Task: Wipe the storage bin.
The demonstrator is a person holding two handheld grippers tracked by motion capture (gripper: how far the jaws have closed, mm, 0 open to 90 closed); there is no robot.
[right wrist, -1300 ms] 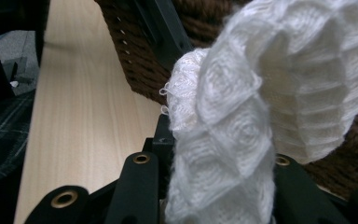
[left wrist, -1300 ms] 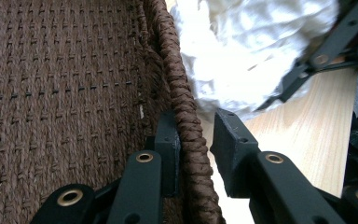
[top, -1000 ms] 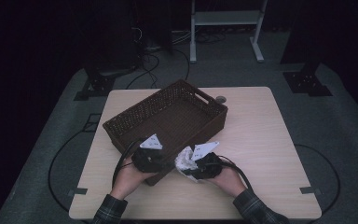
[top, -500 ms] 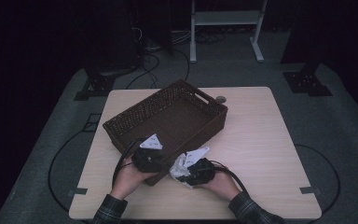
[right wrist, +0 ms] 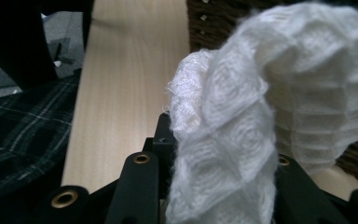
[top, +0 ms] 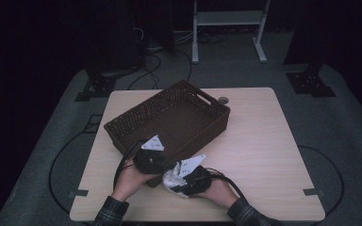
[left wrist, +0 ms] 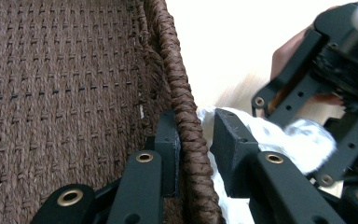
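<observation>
Left claw (left wrist: 189, 154) clamped on basket (top: 169, 117) rim, near corner; grip to be kept firm so basket is steadied. Cloth (right wrist: 242, 130) pinched in right claw (top: 181, 181), just outside rim above table (top: 264, 141). Cloth best lifted clear over rim before release inside.

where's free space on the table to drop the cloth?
Free: the table right of the basket out to the right edge, and the basket's own floor. Crowded: the near corner of the basket, where the left claw straddles its rim and the right claw holds the white cloth.
</observation>
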